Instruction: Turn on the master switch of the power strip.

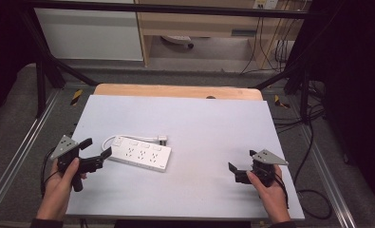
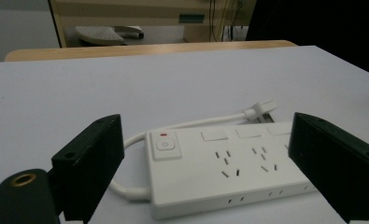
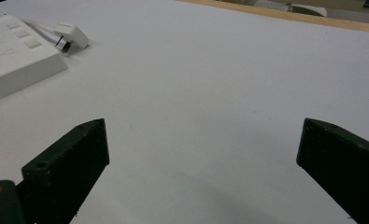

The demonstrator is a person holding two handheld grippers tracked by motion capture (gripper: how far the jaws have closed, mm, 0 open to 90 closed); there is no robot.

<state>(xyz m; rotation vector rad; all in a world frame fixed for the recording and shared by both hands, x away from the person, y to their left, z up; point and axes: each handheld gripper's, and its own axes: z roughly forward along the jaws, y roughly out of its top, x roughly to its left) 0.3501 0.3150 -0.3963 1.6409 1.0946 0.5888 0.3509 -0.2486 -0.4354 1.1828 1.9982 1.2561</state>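
- White power strip (image 1: 140,154) lies flat on the pale table (image 1: 204,128), its cable and plug (image 1: 162,139) curled just behind it.
- Left gripper (image 1: 98,148) is just beside the strip's switch end, jaws wide, holding nothing.
- Right gripper (image 1: 242,165) is well apart from the strip, jaws wide, empty.

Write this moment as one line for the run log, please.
left claw: open, near power strip end | right claw: open, apart | strip: flat on table, plug loose
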